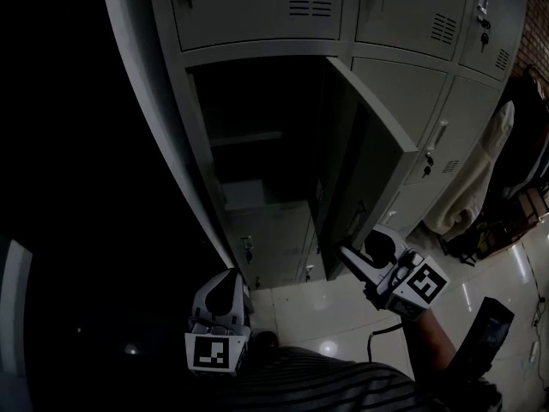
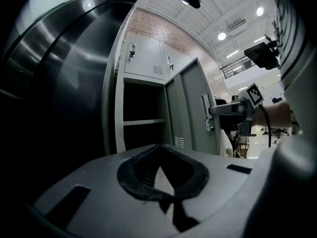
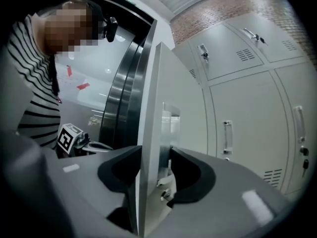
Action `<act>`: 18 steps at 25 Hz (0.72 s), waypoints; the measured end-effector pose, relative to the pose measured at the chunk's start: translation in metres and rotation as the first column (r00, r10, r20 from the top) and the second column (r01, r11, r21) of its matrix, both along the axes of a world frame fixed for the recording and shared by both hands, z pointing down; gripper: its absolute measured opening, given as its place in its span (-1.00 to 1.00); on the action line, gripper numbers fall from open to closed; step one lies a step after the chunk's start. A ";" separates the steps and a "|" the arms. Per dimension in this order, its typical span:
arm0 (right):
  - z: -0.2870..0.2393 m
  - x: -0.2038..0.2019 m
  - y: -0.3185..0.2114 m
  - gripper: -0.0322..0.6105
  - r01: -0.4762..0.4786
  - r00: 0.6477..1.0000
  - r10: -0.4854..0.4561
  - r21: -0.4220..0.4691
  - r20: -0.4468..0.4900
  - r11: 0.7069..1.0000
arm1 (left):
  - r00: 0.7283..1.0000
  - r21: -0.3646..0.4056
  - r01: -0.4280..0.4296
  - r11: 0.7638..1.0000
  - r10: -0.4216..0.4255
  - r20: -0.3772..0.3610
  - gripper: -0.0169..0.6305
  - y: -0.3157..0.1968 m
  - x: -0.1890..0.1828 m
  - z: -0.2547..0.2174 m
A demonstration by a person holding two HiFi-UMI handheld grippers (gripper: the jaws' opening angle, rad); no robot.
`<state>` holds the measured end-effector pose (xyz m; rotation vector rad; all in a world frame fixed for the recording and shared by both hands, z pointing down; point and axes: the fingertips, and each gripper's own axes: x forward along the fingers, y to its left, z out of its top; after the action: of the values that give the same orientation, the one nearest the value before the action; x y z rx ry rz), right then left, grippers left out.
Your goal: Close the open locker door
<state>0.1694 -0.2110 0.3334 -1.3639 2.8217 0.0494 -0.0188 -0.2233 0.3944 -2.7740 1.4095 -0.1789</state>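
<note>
The open locker door [image 1: 371,166] swings out from a bank of grey lockers, with its dark compartment [image 1: 257,144] and a shelf behind it. My right gripper [image 1: 347,251] sits at the door's free edge low down. In the right gripper view the door edge [image 3: 150,108] and its handle plate [image 3: 166,128] stand between the jaws of my right gripper [image 3: 156,155], and both pads lie against them. My left gripper [image 1: 229,275] hangs lower left, away from the door, shut with nothing in it. Its tips [image 2: 158,147] meet in the left gripper view, which also shows the door [image 2: 190,113].
Closed grey lockers [image 1: 403,11] surround the open one, more to its right [image 3: 247,98]. A dark steel column [image 2: 59,73] stands left of the lockers. Pale cloth and dark bags [image 1: 480,187] lie at the right on the glossy tiled floor [image 1: 326,307]. A striped sleeve [image 3: 34,83] is near.
</note>
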 end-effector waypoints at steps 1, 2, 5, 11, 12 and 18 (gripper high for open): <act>0.000 -0.011 -0.001 -0.31 0.006 1.000 -0.006 0.002 -0.009 1.000 | 1.000 0.003 0.002 1.000 -0.002 -0.004 -0.93 0.000 -0.003 -0.002; 0.000 -0.022 -0.002 -0.30 0.012 1.000 -0.012 0.002 -0.019 1.000 | 1.000 0.009 0.003 1.000 -0.003 -0.004 -0.93 0.001 -0.006 -0.004; 0.000 -0.053 -0.010 -0.42 0.010 0.999 -0.010 -0.003 -0.036 1.000 | 1.000 0.008 0.007 1.000 -0.007 -0.017 -0.93 -0.001 -0.014 -0.010; 0.002 -0.104 -0.043 -0.42 0.012 1.000 -0.013 -0.020 -0.022 1.000 | 0.998 -0.009 -0.010 1.000 0.009 -0.066 -0.93 -0.007 -0.023 -0.020; 0.003 -0.110 -0.049 -0.42 0.009 1.000 -0.009 -0.027 -0.022 1.000 | 0.997 -0.015 -0.020 1.000 0.019 -0.078 -0.93 -0.008 -0.024 -0.021; 0.004 -0.145 -0.088 -0.44 0.030 0.999 -0.031 -0.044 -0.023 0.999 | 0.993 -0.020 -0.046 0.999 0.043 -0.113 -0.93 -0.022 -0.031 -0.031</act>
<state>0.0241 -0.2990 0.3376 -1.3371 2.8782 0.0041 -0.0501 -0.2450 0.3631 -2.8730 1.3749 -0.0375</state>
